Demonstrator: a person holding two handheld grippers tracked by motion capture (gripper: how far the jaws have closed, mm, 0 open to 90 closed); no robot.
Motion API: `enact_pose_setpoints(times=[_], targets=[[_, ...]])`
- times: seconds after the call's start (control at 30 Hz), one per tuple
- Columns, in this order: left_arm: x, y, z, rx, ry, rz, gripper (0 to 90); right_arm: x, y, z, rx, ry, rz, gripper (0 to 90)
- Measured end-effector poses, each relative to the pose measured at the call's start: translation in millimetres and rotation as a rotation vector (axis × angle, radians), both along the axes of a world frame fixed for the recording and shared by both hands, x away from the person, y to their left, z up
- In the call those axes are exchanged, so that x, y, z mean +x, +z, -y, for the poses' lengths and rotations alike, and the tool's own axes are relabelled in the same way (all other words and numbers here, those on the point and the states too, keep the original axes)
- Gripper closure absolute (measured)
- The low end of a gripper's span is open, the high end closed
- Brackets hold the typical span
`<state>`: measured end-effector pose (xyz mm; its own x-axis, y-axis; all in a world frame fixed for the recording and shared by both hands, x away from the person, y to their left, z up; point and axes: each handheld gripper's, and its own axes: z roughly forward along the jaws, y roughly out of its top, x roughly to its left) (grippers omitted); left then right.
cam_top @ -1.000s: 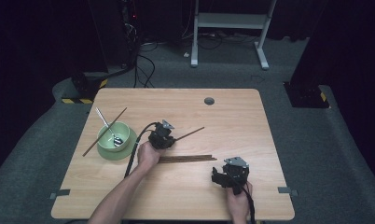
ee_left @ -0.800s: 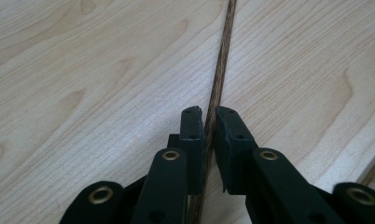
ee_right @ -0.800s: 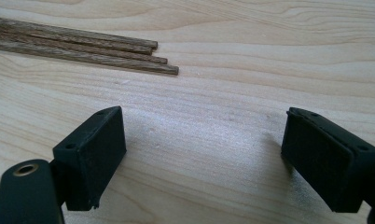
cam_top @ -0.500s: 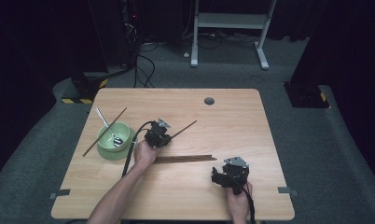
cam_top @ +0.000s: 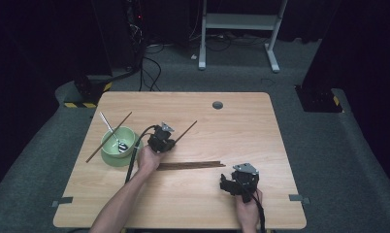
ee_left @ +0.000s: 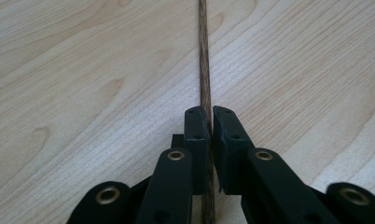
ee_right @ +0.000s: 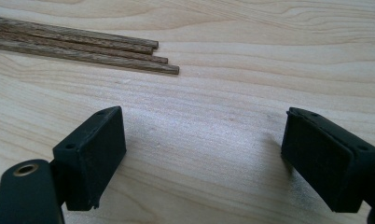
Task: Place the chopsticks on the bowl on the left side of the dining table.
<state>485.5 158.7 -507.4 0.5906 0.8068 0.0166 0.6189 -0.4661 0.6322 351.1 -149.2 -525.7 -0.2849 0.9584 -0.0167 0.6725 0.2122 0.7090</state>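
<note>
Left gripper (cam_top: 165, 141) is clamping one chopstick (cam_top: 186, 132) near the desk's (cam_top: 261, 145) centre, jaws having just been closing on it. Right gripper (cam_top: 234, 184) is resting wide open near the front edge, beside the remaining chopsticks (cam_top: 190, 165). Next move likely requires carrying the stick leftward to the green bowl (cam_top: 110, 154).

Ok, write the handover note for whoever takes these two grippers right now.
Left gripper: shut on one chopstick, held over the table beside the green bowl; its far end points up and right in the high view.
Right gripper: open, holding nothing, near the front edge by the ends of three loose chopsticks.
Done: one chopstick already leans across the bowl, which also holds a spoon.
Left, probably: bring the held chopstick to the bowl, then the three on the table.
</note>
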Motion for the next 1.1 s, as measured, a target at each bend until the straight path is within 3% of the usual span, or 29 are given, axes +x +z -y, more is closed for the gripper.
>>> enact_pose_setpoints(times=[0.6, 1.1], targets=[[-2.1, 4.3, -12.0, -0.03, 0.014, -0.006, 84.9, -0.1, 0.0, 0.0, 0.001, 0.0, 0.0, 13.3], [-12.3, 18.2, -14.8, -0.048, -0.023, 0.015, 84.9, -0.1, 0.0, 0.0, 0.0, 0.0, 0.0, 13.3]])
